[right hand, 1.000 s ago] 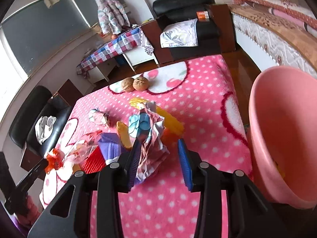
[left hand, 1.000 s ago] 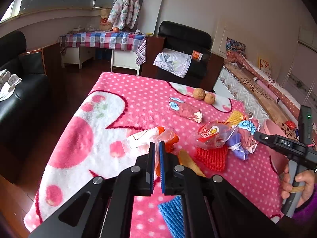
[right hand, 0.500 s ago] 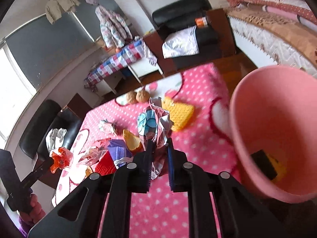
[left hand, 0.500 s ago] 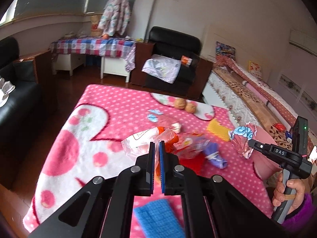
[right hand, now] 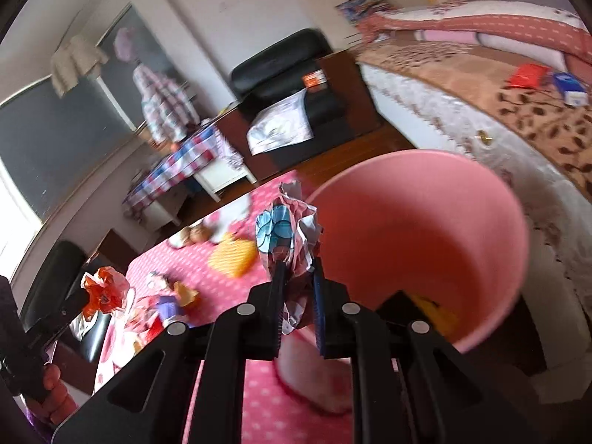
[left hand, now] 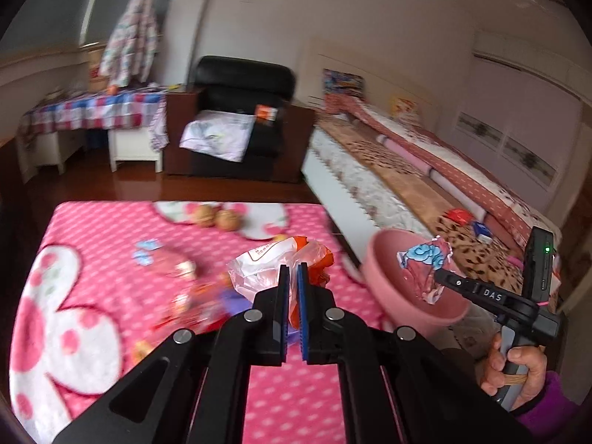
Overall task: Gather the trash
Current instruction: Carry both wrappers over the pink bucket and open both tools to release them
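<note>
Pinching a clear-and-orange plastic bag, the left gripper has its jaws nearly closed with only the film between them, held above the pink dotted blanket. Right gripper is clamped narrow on a crumpled wrapper with a blue pattern, sitting at the near rim of the pink bin, which stands just off the blanket's edge and has yellow and dark scraps at its bottom. More trash lies on the blanket, blurred; two walnuts sit near its far edge.
</note>
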Motion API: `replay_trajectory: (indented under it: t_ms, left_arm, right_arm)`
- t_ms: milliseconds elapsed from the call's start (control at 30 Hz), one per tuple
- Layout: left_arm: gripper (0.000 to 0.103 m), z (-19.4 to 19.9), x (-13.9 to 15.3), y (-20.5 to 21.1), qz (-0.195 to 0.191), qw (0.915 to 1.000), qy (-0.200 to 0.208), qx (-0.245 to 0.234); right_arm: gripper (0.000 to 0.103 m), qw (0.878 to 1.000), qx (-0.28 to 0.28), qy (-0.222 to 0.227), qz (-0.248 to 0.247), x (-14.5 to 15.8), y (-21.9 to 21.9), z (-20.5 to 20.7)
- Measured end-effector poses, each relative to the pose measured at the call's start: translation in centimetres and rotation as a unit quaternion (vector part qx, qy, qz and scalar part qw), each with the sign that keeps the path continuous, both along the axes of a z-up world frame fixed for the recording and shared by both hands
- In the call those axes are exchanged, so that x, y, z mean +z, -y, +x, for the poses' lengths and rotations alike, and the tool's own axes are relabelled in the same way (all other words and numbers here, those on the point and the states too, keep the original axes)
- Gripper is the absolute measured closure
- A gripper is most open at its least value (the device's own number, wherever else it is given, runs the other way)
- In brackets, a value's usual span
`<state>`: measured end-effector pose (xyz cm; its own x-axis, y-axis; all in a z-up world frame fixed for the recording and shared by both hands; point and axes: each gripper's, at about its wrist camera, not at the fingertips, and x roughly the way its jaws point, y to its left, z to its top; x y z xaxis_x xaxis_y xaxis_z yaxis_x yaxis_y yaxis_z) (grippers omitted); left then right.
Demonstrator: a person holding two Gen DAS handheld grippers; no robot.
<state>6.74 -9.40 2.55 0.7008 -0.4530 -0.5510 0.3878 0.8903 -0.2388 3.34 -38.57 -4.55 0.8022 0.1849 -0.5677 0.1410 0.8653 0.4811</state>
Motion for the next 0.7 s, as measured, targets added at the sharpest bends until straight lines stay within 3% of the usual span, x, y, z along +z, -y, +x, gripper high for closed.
replay_trajectory:
  t_ms: [467,700]
  left_arm:
    - [0.099,1.5,-0.5,14.1,-0.006,0.9899,-0.019,-0.14]
    - [0.099,2.0,-2.5,18.4,0.017,0.9847,-0.037,-0.169]
  right_arm:
    - [0.089,0.998,-0.058,-0.009,-0.02,-1.1,5.3,-2.4]
    - [0.089,0.998,-0.061,-0.013,-0.014,-1.7,6.4,-2.7]
